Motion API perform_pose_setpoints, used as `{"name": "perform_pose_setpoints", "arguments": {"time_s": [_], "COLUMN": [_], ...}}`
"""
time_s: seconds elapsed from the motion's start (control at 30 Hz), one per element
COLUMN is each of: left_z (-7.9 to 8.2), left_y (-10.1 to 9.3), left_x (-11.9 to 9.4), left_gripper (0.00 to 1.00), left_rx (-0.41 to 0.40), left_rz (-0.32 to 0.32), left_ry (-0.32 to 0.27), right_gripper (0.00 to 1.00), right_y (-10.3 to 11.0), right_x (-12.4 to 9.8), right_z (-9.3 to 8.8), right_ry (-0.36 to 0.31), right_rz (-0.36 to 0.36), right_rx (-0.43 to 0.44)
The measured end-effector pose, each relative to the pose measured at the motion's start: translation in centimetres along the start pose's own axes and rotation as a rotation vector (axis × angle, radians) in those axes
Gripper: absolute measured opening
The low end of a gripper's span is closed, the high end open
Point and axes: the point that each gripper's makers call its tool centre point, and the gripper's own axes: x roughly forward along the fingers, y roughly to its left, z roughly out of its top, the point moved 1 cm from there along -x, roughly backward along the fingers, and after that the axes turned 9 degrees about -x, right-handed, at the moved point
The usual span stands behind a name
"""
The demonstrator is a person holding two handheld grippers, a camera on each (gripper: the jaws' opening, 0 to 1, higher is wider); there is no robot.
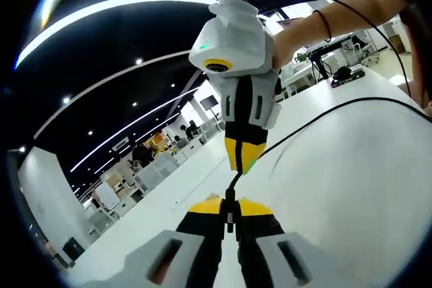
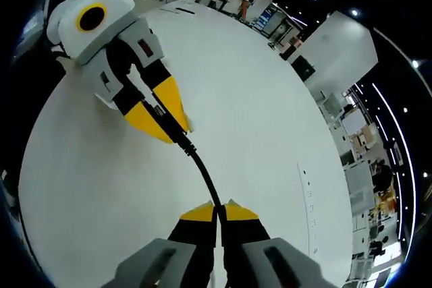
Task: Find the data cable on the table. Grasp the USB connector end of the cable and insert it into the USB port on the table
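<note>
Black and thin, the round data cable [image 2: 203,175] spans a short gap between our two tools above the wide white counter [image 2: 270,99]. Our left hand-held gripper [image 1: 229,212] is clenched on the cable, with its yellow-tipped jaws pressed together around it. In the right gripper view, a thicker moulded section of the cable sits just outside those jaws. Our right hand-held gripper [image 2: 219,208] is clamped on the same cable a little further along. In the left gripper view, the rest of the cable trails away over the counter toward the far right. A bare forearm [image 1: 324,21] with a dark wristband reaches in behind the right hand-held gripper. We cannot make out the plug itself.
</note>
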Motion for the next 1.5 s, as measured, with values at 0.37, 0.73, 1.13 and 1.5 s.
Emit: {"name": "perform_pose_setpoints", "arguments": {"time_s": [0.37, 0.73, 1.13, 1.5], "left_z": [1.2, 2.9, 3.1, 2.7], "left_y": [0.9, 2.7, 4.2, 3.6], "left_x": [-0.4, -1.3, -1.8, -1.8], "left_gripper": [0.06, 0.06, 0.06, 0.06], "left_rx": [-0.103, -0.294, -0.657, -0.978], "left_rz": [0.022, 0.027, -0.051, -0.205], "left_ry": [-0.068, -0.2, -0.321, -0.392], "right_gripper": [0.07, 0.2, 0.31, 0.3], "right_y": [-1.4, -3.3, -1.0, -2.2], "right_x": [-1.8, -8.2, -8.5, -5.0], "right_z": [0.7, 2.0, 4.1, 4.8], "right_ry": [-0.225, -0.65, -0.91, -1.084], "right_rz": [-0.164, -0.461, -0.396, -0.303], "right_rx": [0.283, 0.647, 0.966, 1.277]}}
